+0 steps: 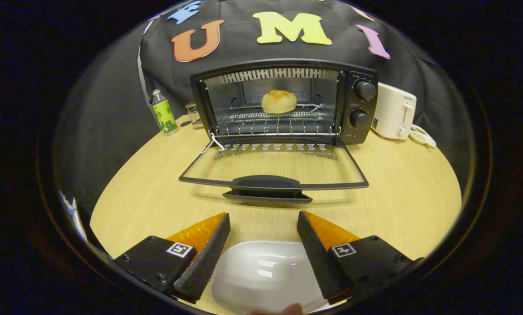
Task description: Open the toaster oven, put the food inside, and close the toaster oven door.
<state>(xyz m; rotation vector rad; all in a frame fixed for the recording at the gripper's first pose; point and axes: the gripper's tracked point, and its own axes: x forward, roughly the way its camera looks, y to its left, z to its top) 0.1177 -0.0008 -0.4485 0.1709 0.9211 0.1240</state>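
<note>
green bottle (164, 114), white toaster (394, 112), small dish (422, 136)

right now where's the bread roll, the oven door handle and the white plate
bread roll (279, 101), gripper view, middle of its crust, on the oven rack
oven door handle (266, 182), gripper view, top of the grip, door lying open
white plate (261, 273), gripper view, bare centre, between the open hand-held gripper (263, 225) fingers

Handheld two-finger gripper (263, 221): two wedge-shaped fingers (209, 253) tapering to points, inner faces w/ fine ribbed, grid-like texture. Each finger mounts on a matte black angular block w/ small round screws along the edges. One square black-on-white fiducial marker sticker per block, on top. Jaws set wide apart.
</note>
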